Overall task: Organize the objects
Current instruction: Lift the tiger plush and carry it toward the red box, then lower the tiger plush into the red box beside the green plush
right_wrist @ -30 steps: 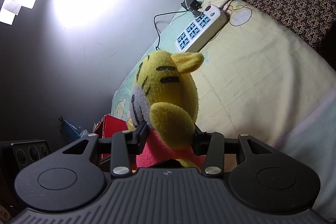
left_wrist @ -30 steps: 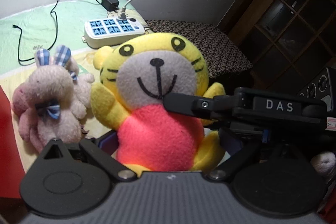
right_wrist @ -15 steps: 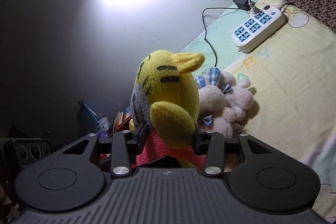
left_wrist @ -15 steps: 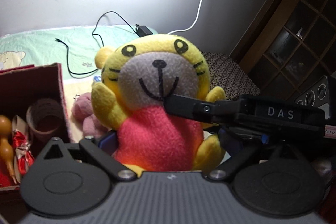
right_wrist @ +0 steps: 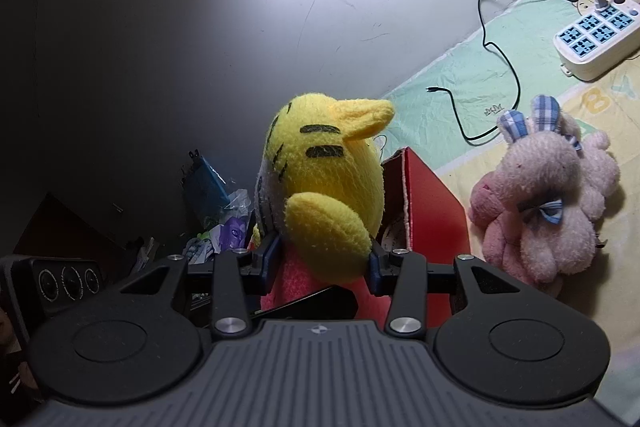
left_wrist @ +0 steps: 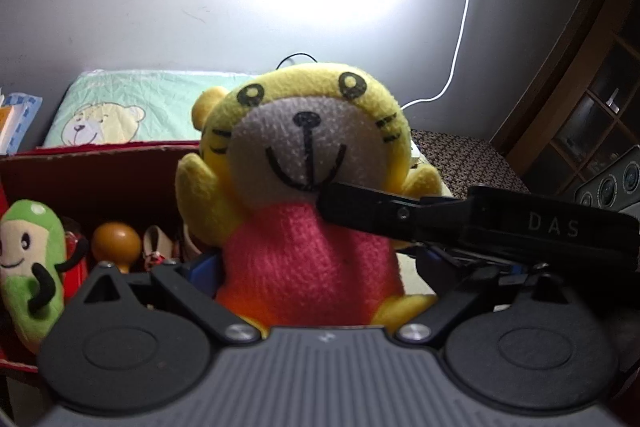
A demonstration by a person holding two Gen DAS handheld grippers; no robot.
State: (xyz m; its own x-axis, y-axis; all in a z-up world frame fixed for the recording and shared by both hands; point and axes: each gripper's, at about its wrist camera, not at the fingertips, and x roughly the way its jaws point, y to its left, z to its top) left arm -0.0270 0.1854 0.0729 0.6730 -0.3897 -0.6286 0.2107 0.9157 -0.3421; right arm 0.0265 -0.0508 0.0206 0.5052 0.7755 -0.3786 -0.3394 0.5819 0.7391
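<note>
Nearest, both tools clamped on yellow plush tiger with red shirt (left_wrist: 308, 187): left tool (left_wrist: 316, 267) squeezing its lower body, right tool (right_wrist: 320, 259) pinching its waist side-on. Just behind, red cardboard box (left_wrist: 100, 163) holding green plush figure (left_wrist: 28, 267). Farther on the bed, pink plush rabbit (right_wrist: 544, 203), then white power strip (right_wrist: 596, 39).

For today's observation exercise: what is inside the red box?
In the red box: a green plush figure, a brown gourd and a patterned item. The tiger plush covers its right part.
</note>
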